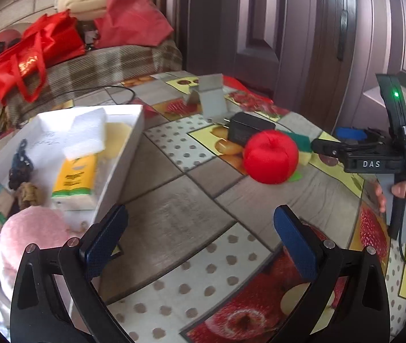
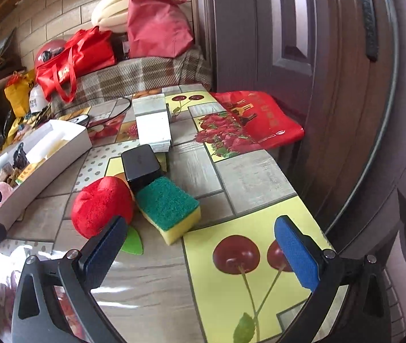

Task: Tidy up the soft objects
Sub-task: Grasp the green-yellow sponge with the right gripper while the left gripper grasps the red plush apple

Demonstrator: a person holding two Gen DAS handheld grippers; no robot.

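Your left gripper (image 1: 200, 240) low over bench (image 1: 174, 200), jaws wide, empty. Right gripper (image 2: 200, 245) jaws wide beside red plush apple (image 2: 100, 205); body reads "DAS".

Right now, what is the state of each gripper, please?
Left gripper: open, holding nothing.
Right gripper: open, holding nothing.

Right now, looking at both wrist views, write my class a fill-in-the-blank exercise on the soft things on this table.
1. The plush apple is coloured ____.
2. The sponge has a yellow body and a ____ scouring top.
3. The pink plush lies at the near end of the white ____.
4. Both the left hand-held gripper and the right hand-held gripper hold ____.

Missing words: red; green; box; nothing
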